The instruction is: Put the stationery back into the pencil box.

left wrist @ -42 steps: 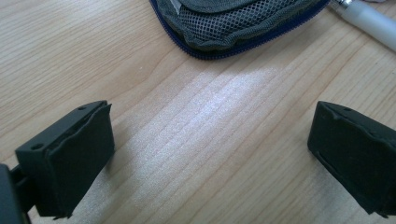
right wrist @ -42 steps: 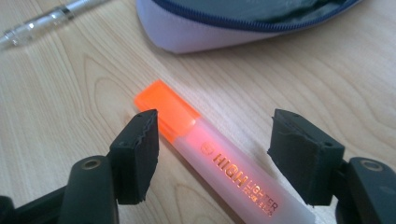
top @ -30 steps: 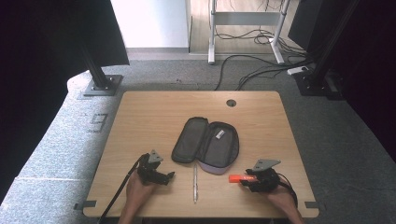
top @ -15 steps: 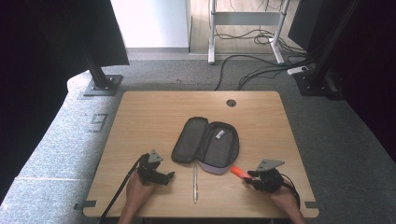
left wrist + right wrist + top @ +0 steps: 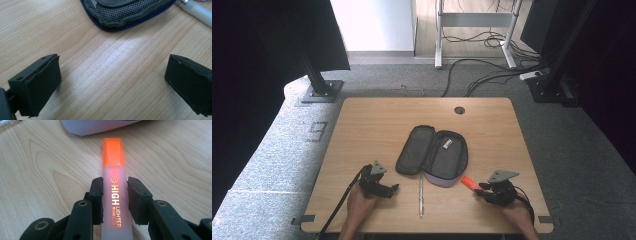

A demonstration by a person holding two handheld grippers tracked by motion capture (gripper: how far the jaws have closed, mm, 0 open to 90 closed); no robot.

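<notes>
Your light wooden rectangular table (image 5: pixel 377 125) takes up the middle of the high view, set on grey carpet. At its centre lies the dark grey fabric zip pencil case (image 5: pixel 432 156), spread open with both halves flat; in the left gripper view its mesh-lined edge with a blue zip sits at the top of the frame.

Your left gripper (image 5: pixel 393 189) rests at the lower left of the table, just left of the case. Its jaws stand wide apart over bare wood, with nothing between them.

Your right gripper (image 5: pixel 477 188) sits at the lower right. Its jaws have just been closing and are now clamped on the orange-capped translucent highlighter pen (image 5: pixel 115 185), pads pressed against both sides of its pale barrel. The cap points away from you toward the pale lilac edge of the case, just short of it.

A slim white pen (image 5: pixel 421 194) lies below the case, between your two grippers, clear of both.
</notes>
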